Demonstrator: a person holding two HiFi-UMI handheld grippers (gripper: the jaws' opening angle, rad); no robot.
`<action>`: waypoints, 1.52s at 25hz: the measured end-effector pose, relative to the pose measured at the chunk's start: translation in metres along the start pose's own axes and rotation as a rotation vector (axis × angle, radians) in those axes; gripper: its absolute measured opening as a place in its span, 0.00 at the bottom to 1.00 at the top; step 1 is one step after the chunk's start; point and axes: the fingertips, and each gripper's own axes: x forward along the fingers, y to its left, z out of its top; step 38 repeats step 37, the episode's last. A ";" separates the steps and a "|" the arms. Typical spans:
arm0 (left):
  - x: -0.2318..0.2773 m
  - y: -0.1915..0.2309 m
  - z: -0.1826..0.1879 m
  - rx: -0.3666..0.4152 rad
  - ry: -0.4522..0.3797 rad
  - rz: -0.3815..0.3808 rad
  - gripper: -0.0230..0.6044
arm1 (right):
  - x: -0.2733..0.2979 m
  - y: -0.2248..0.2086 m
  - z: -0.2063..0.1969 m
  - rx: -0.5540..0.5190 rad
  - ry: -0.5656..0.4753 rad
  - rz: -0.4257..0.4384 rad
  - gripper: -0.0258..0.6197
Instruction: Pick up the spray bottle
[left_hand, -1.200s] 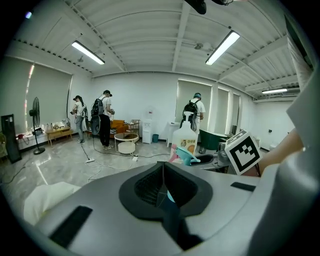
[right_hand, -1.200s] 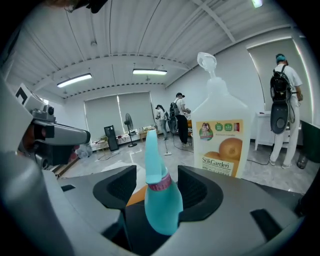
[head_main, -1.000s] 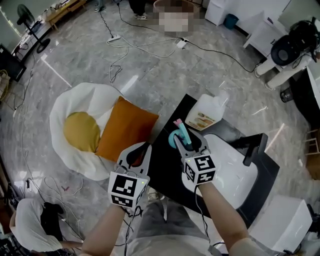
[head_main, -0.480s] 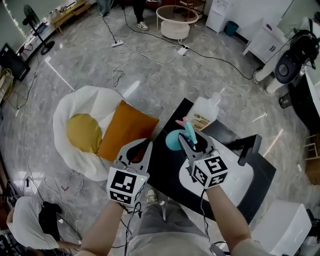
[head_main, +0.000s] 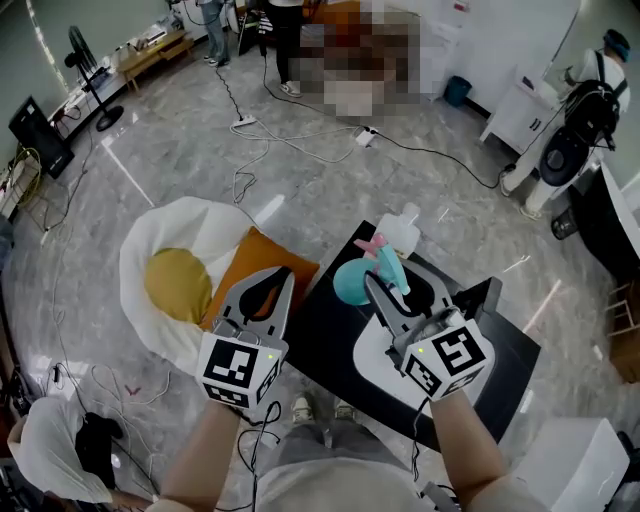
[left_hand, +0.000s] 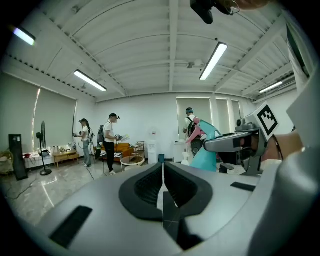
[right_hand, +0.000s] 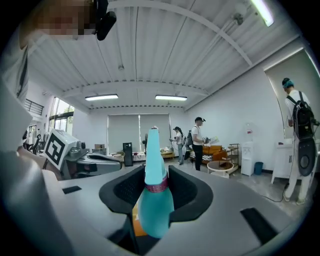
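The teal spray bottle (head_main: 357, 279) with a pink trigger hangs in the air above the black table (head_main: 327, 337). My right gripper (head_main: 385, 287) is shut on its neck. In the right gripper view the bottle (right_hand: 154, 200) stands upright between the pads, nozzle up. To the left of the bottle, my left gripper (head_main: 281, 279) is raised to about the same height, shut with nothing in it. In the left gripper view its jaws (left_hand: 163, 169) meet in a thin line, and the bottle (left_hand: 204, 151) shows at the right.
A white jug (head_main: 400, 233) stands at the table's far edge, a white tray-like shape (head_main: 382, 358) lies under my right hand. Left of the table sits a white beanbag (head_main: 196, 222) with an orange cushion (head_main: 243, 272). Cables cross the floor; people stand at the back.
Both grippers have risen. The spray bottle has come up off the table in the right gripper's grip. The view has tipped up toward the room.
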 end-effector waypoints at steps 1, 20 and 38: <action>-0.007 -0.001 0.009 0.010 -0.012 0.004 0.08 | -0.006 0.007 0.009 -0.017 -0.007 0.010 0.31; -0.104 -0.041 0.059 0.107 -0.060 0.051 0.08 | -0.107 0.074 0.059 -0.073 -0.027 0.071 0.31; -0.120 -0.079 0.049 0.093 -0.008 0.036 0.08 | -0.126 0.086 0.029 -0.059 0.050 0.106 0.31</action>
